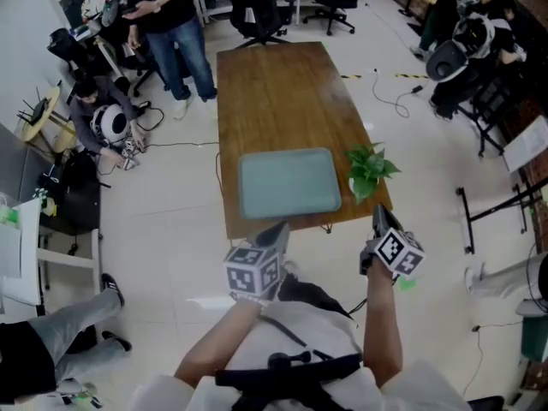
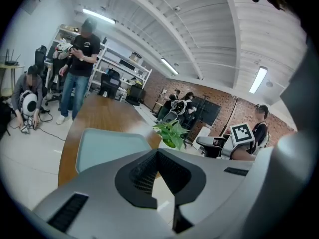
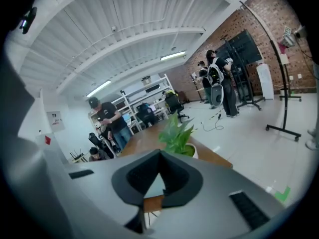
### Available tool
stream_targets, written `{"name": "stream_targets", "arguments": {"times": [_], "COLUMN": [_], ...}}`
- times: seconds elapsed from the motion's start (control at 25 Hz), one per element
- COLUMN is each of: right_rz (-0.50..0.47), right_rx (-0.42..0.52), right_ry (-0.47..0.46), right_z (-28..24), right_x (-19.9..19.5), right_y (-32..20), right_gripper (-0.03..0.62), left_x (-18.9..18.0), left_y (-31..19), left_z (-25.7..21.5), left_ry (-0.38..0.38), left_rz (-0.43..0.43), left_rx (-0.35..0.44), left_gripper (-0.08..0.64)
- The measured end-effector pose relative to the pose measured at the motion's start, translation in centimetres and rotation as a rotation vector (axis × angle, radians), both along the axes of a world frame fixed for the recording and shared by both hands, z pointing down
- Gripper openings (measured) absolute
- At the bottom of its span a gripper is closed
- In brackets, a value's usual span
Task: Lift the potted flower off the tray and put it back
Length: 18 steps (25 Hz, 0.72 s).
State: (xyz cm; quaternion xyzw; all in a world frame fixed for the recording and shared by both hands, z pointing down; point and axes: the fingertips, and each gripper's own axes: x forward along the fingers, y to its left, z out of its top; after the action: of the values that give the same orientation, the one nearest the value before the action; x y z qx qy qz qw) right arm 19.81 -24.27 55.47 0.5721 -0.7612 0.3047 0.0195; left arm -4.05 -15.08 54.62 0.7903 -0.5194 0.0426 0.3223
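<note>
Potted flower (image 1: 370, 171), leafy green in white pot, beside tray (image 1: 287, 183); left gripper (image 1: 278, 229), right gripper (image 1: 378, 213) fingers together

Head camera: on my head, facing steeply down, well above table (image 1: 274, 92) near end. Camera on left gripper (image 1: 276, 229): looks forward along own jaws, low, off table's near edge. Camera on right gripper (image 1: 378, 214): same, near right corner. All three share table, plant (image 1: 370, 171); tray (image 1: 288, 182) plain in head view and left gripper view.
</note>
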Motion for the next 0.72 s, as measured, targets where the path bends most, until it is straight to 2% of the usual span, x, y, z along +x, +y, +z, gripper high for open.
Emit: {"name": "stream_targets", "arguments": {"times": [0.24, 0.4, 0.56, 0.72], "right_rz": [-0.143, -0.200, -0.232, -0.220], "right_rx": [-0.034, -0.045, -0.043, -0.026], "right_ry": [0.033, 0.049, 0.060, 0.056], "right_z": [0.9, 1.6, 1.3, 0.6], "right_x": [-6.6, -9.8, -11.3, -11.7], "right_y": [5.8, 9.0, 10.8, 10.8], "right_gripper": [0.000, 0.000, 0.000, 0.000], "left_x": [-2.3, -3.3, -3.0, -3.1], "left_y": [4.3, 5.7, 6.2, 6.1], "left_z": [0.1, -0.2, -0.7, -1.0], "left_ry": [0.003, -0.010, -0.015, -0.031], "left_rz": [-0.036, -0.037, -0.015, 0.013], "left_rx": [-0.004, 0.017, 0.036, 0.057], "left_gripper": [-0.005, -0.005, -0.005, -0.003]}}
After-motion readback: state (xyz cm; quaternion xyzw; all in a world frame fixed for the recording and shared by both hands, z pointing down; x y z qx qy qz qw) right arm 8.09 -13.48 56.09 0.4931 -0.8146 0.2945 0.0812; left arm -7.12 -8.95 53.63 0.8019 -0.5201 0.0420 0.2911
